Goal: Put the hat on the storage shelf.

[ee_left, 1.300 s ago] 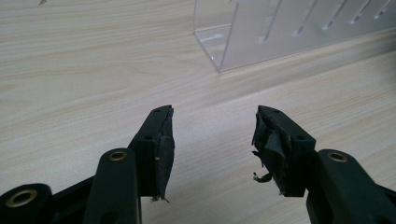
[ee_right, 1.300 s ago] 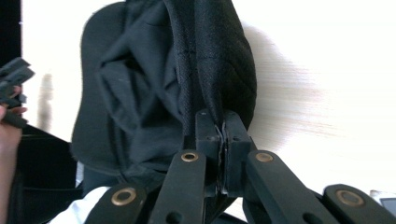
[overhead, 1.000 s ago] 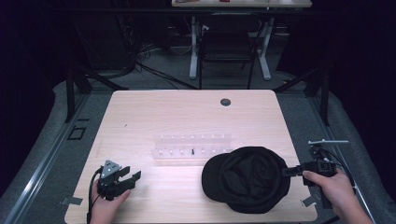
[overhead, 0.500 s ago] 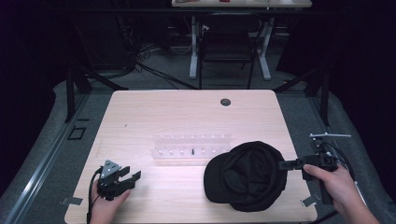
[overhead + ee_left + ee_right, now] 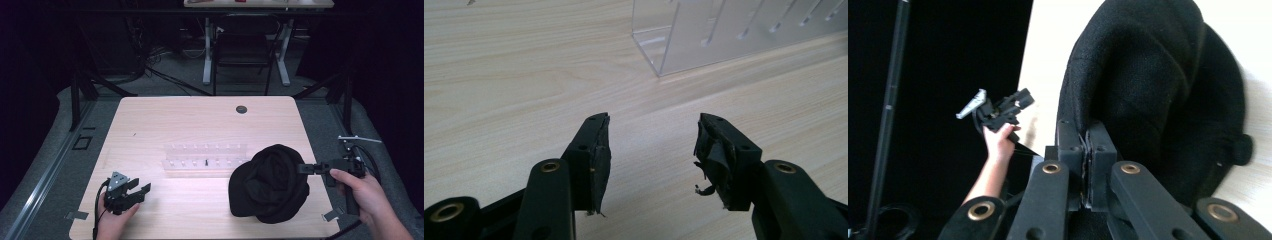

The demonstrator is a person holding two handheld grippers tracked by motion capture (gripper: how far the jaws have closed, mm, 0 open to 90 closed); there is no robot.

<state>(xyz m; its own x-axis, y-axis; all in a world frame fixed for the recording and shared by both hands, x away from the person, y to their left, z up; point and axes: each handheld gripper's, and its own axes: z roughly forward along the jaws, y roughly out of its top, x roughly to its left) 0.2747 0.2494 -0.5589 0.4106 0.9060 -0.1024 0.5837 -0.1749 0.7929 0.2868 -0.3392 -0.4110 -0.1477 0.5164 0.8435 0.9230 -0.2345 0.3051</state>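
Note:
A black cap (image 5: pixel 270 184) lies crumpled at the table's front right; its fabric (image 5: pixel 1158 85) rises just beyond my right jaws. My right gripper (image 5: pixel 303 168) is shut on the cap's right edge, jaws pressed together on the fabric (image 5: pixel 1086 150). At the front left my left gripper (image 5: pixel 141 190) rests low over bare wood, open, with nothing between its jaws (image 5: pixel 651 150). Farther off in the right gripper view, the other hand holds the left gripper (image 5: pixel 998 111).
A clear plastic rack (image 5: pixel 206 156) with a row of slots stands at mid-table, its near corner (image 5: pixel 684 45) ahead of my left gripper. A dark round grommet (image 5: pixel 241 109) sits near the table's far edge (image 5: pixel 200 98). Desk legs and cables stand behind.
My right gripper has pulled the cap's edge up and toward the table's middle, bunching the cap taller and shifting it slightly left. The left gripper has stayed still.

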